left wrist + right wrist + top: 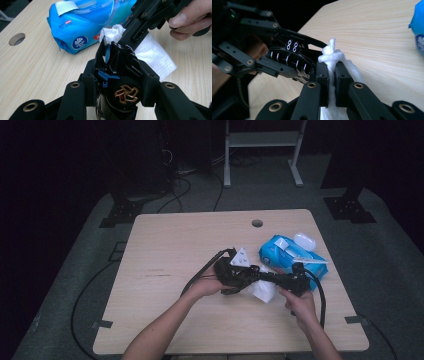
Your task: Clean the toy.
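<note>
The right gripper (332, 82) has its jaws clamped on a white wet wipe (331, 58), rubbing a black gadget with a bronze pinwheel emblem (126, 93) that the left gripper (117, 82) grips between its jaws, at about five o'clock from the counter (175, 245) centre. Short, light strokes, with the left grip steady, should clean best. The gadget's long axis runs toward three o'clock, at the blue wipe pack (287, 257).

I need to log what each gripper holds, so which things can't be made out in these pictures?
- Black object between the left gripper fingers: what it is; left gripper view, close and cut off by the bottom edge.
- White wipe in the right gripper: its lower part; right gripper view, hidden behind the fingers.
- Blue wipes pack print: too small, high view.
</note>
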{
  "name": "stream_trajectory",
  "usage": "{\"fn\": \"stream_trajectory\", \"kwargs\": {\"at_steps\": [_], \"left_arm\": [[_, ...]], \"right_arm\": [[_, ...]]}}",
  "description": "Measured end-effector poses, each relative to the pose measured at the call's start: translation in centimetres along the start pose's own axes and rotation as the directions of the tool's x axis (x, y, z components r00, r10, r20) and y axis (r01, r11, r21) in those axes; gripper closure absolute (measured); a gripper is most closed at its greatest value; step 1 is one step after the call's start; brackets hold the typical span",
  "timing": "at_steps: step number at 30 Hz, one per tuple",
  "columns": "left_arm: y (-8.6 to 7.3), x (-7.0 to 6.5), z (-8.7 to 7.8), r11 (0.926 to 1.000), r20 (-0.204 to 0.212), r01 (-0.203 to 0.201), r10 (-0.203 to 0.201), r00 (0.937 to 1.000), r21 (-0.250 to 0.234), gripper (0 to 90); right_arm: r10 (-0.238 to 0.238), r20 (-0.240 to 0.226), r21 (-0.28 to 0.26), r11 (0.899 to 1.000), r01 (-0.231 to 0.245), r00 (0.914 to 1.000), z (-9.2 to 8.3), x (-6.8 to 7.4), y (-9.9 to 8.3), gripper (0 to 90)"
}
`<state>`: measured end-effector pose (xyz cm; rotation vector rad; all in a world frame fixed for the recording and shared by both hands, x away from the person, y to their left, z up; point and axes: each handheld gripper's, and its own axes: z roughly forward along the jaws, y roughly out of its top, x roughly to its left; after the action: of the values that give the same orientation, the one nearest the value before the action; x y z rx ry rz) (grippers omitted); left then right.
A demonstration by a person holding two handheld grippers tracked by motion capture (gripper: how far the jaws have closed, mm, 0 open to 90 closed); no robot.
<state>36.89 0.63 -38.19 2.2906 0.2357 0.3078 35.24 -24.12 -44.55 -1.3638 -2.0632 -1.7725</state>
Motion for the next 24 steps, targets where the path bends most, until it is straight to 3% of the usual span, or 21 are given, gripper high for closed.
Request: {"fn": "stream_trajectory", "kwargs": {"at_steps": [1,4,8,16,19,22,24], "left_arm": [[0.0,0.0,-0.1,1.0,0.002,0.004,-0.004,1.0,-0.005,58.1],[0.0,0.2,-0.4,0.9998,0.004,0.002,-0.002,1.0,-0.019,57.9],[0.1,0.2,-0.9,0.9995,0.003,-0.002,0.002,1.0,-0.033,57.9],[-1.0,0.3,-2.8,0.9976,0.0,0.003,-0.003,1.0,-0.069,58.2],[-3.2,0.5,-4.9,0.9934,-0.009,0.032,-0.033,0.9994,-0.11,58.3],[-4.2,0.5,-5.7,0.991,-0.015,0.055,-0.057,0.9983,-0.122,58.3],[-6.5,0.2,-7.3,0.9895,-0.038,0.065,-0.071,0.9968,-0.129,58.4]], "right_arm": [[0.02,-0.021,-0.009,1.0,-0.02,0.9996,0.0,-0.1,0.0,84.1],[0.019,-0.034,-0.02,1.0,-0.019,0.9993,-0.1,0.0,0.1,84.3],[0.032,-0.085,-0.052,0.998,-0.037,0.9958,-0.1,0.3,0.5,84.5],[-0.016,-0.115,-0.043,0.999,0.011,0.9932,1.0,2.0,1.5,84.6],[-0.046,-0.15,-0.018,0.999,0.043,0.9877,2.6,3.7,2.1,84.6],[-0.07,-0.167,-0.007,0.998,0.07,0.9835,3.7,4.7,2.4,84.6],[-0.102,-0.186,0.03,0.994,0.109,0.9773,5.5,6.2,2.7,84.5]]}}
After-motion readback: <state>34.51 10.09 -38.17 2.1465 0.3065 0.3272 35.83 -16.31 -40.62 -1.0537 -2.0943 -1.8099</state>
